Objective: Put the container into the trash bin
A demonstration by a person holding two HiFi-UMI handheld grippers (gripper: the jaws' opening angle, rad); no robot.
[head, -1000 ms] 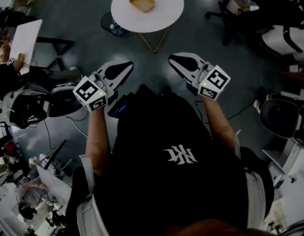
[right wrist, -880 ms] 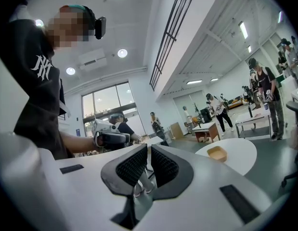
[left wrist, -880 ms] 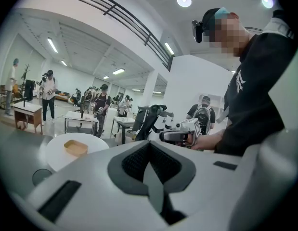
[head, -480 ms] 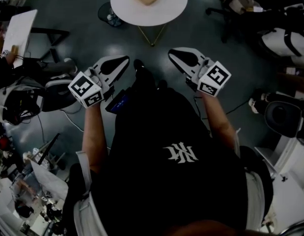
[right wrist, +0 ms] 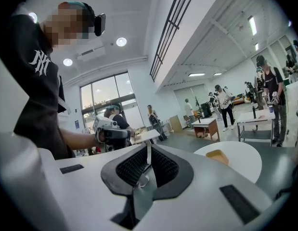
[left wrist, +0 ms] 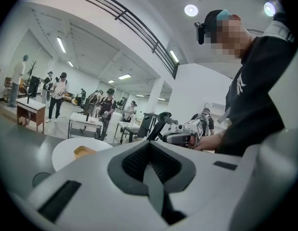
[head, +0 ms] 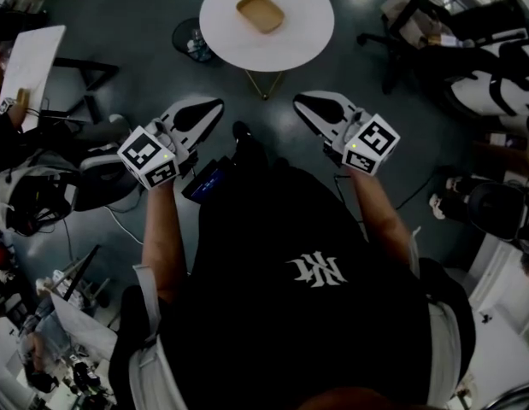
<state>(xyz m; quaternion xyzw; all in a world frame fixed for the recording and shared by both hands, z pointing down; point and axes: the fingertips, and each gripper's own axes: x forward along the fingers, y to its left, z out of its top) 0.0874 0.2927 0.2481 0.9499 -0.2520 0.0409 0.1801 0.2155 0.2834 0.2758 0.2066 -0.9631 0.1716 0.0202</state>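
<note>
A shallow tan container (head: 260, 13) lies on a round white table (head: 307, 24) at the top of the head view. A dark mesh trash bin (head: 194, 39) stands on the floor at the table's left. My left gripper (head: 214, 105) and right gripper (head: 300, 101) are held side by side in the air, short of the table, both pointing toward it. Both are shut with nothing between their jaws. The left gripper view shows its shut jaws (left wrist: 149, 146) with the container (left wrist: 84, 151) far off to the left. In the right gripper view the container (right wrist: 217, 156) sits beyond the jaws (right wrist: 148, 148), to the right.
Office chairs (head: 418, 15) and white equipment (head: 503, 67) crowd the right side. A desk (head: 33, 62), bags and cables (head: 119, 220) fill the left. The table stands on thin gold legs (head: 266, 82). Several people stand among desks far off (left wrist: 57, 93).
Both grippers have moved forward toward the round table together. Their jaws look the same as before.
</note>
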